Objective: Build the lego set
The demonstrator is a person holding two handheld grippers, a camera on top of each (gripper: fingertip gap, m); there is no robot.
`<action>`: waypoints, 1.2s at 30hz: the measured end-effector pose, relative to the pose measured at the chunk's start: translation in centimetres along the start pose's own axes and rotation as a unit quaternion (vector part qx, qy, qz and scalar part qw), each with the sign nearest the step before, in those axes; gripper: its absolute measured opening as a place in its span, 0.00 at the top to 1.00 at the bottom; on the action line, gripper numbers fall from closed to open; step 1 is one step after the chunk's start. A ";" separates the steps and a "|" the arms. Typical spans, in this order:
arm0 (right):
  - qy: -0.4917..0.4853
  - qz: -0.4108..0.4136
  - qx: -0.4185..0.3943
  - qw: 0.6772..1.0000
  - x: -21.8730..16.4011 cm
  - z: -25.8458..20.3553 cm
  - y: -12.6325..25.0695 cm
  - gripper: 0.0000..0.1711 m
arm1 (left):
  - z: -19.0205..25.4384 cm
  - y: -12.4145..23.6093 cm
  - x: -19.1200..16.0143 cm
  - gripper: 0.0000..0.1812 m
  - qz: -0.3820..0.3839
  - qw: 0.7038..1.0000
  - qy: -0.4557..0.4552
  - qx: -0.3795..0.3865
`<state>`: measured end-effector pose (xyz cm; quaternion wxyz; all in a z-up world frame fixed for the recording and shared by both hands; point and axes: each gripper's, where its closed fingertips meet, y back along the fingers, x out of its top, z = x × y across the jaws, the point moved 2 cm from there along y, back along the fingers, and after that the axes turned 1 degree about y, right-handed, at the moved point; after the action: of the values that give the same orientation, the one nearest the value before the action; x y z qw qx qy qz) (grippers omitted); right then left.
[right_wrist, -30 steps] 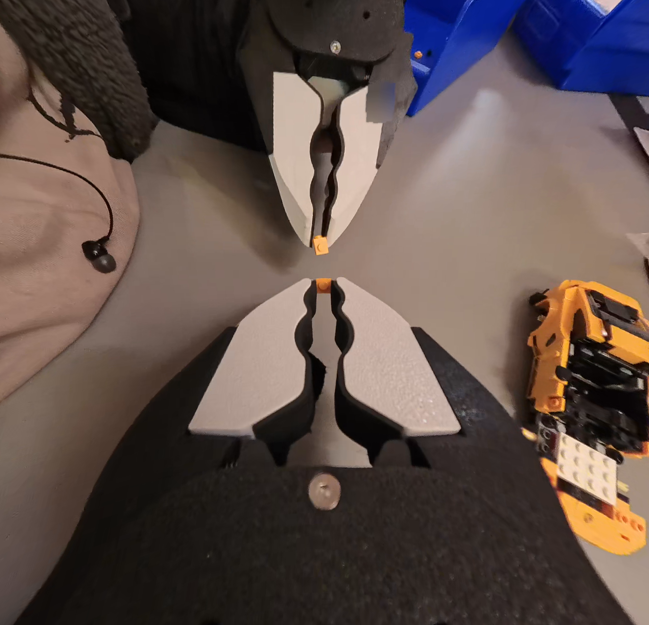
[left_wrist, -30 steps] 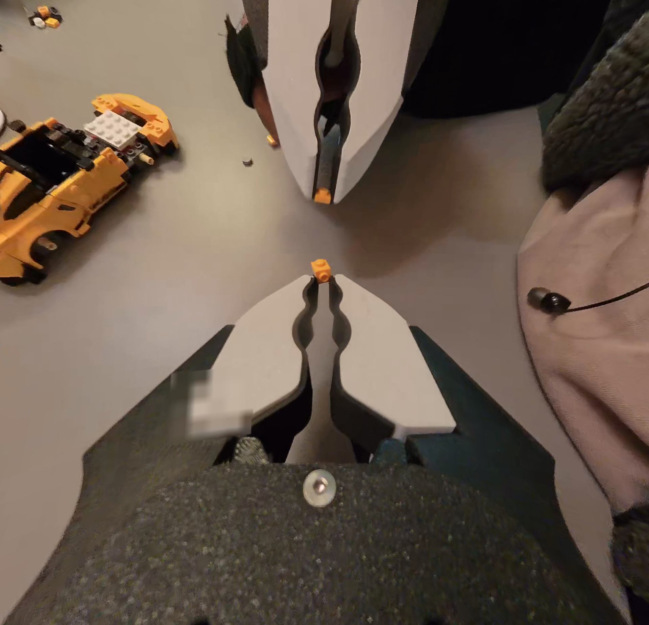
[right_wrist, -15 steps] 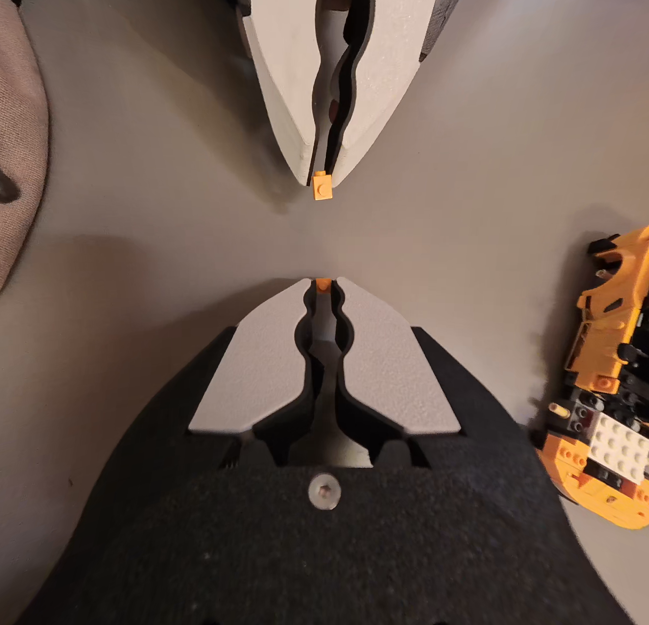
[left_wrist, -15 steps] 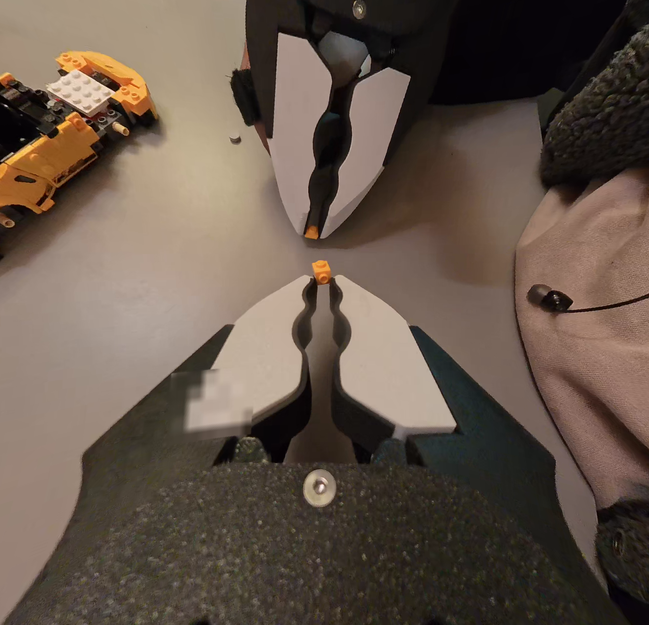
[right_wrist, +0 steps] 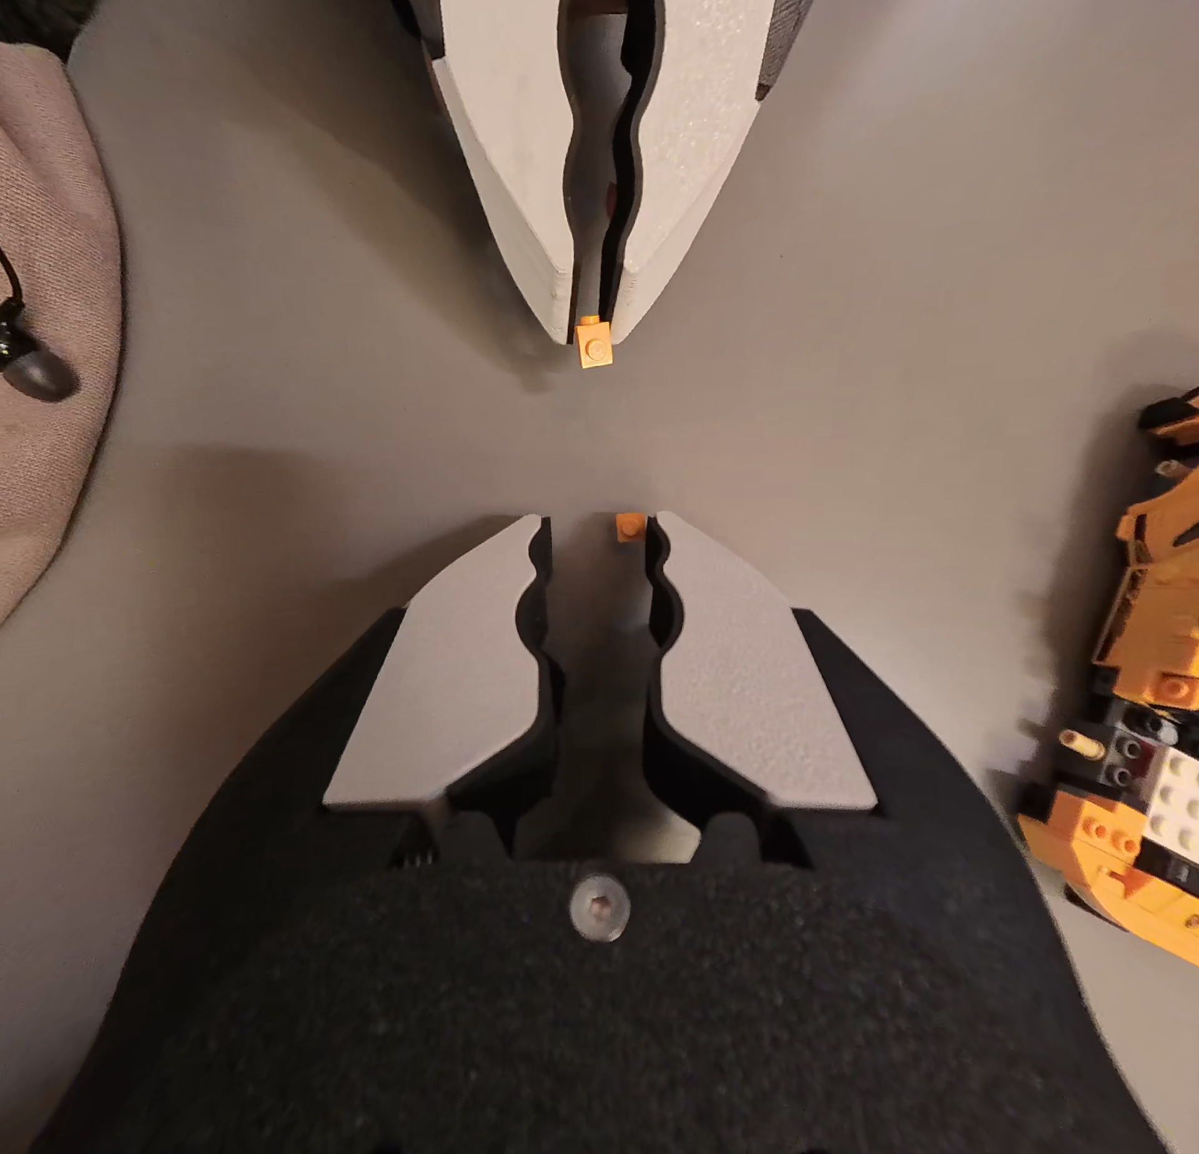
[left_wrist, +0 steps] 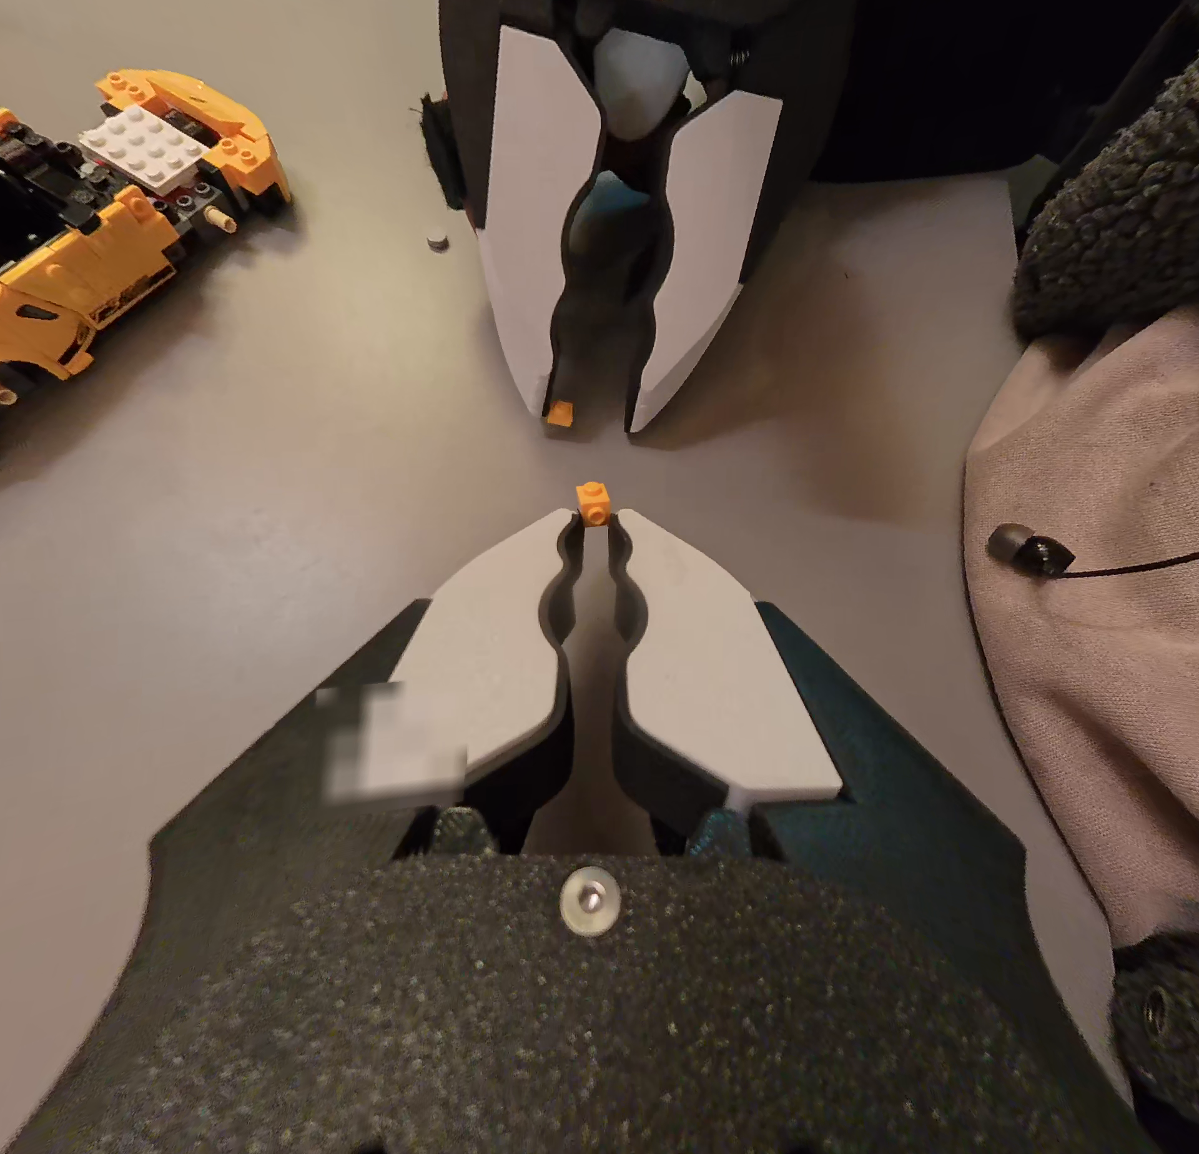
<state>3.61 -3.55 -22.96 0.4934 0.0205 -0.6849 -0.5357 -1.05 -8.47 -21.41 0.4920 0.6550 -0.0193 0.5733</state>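
Note:
My left gripper (left_wrist: pixel 594 516) is shut on a small orange brick (left_wrist: pixel 594 497) at its fingertips, just above the grey table. It also shows at the top of the right wrist view (right_wrist: pixel 593 334), with the brick (right_wrist: pixel 593 352) sticking out. My right gripper (right_wrist: pixel 598 526) faces it tip to tip and is open. A tiny orange piece (right_wrist: pixel 629 527) sits against the inner side of its right finger; I cannot tell whether it sticks there or lies on the table. In the left wrist view the right gripper (left_wrist: pixel 590 419) shows that piece (left_wrist: pixel 559 413).
A partly built orange and black lego car (left_wrist: pixel 97 247) lies to the left, also at the right edge of the right wrist view (right_wrist: pixel 1142 701). A small dark round piece (left_wrist: pixel 439 240) lies on the table. A pink garment (left_wrist: pixel 1103 669) with a black cord tip (left_wrist: pixel 1025 549) lies at the right. Spacing between my two grippers at the tips: around 5 cm. The right tips stand about 9 cm off the small dark round piece (left_wrist: pixel 439 240).
My right gripper has opened; its orange piece now sits against one finger instead of being pinched. The left gripper still holds its brick. The two grippers stay tip to tip.

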 end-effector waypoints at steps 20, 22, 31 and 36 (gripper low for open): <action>-0.011 0.061 -0.006 0.998 1.8 0.3 0.8 0.88 | -0.9 -0.4 -0.2 0.96 0.001 0.999 0.028 0.022; -0.016 0.070 -0.021 0.997 2.4 0.6 1.1 0.89 | -0.9 -0.4 -0.1 0.96 0.005 0.999 0.032 0.023; 0.117 0.047 -0.109 0.986 3.2 0.4 0.5 0.94 | -1.0 0.3 0.9 0.96 0.049 0.996 0.081 -0.004; 0.102 0.000 -0.061 0.993 1.2 -0.2 1.2 0.94 | -1.0 0.2 0.7 0.96 0.043 0.996 0.079 -0.001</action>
<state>3.74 -3.82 -21.32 0.5615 0.0449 -0.5969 -0.5713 -1.66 -7.47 -20.90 0.4671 0.6059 -0.0089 0.6439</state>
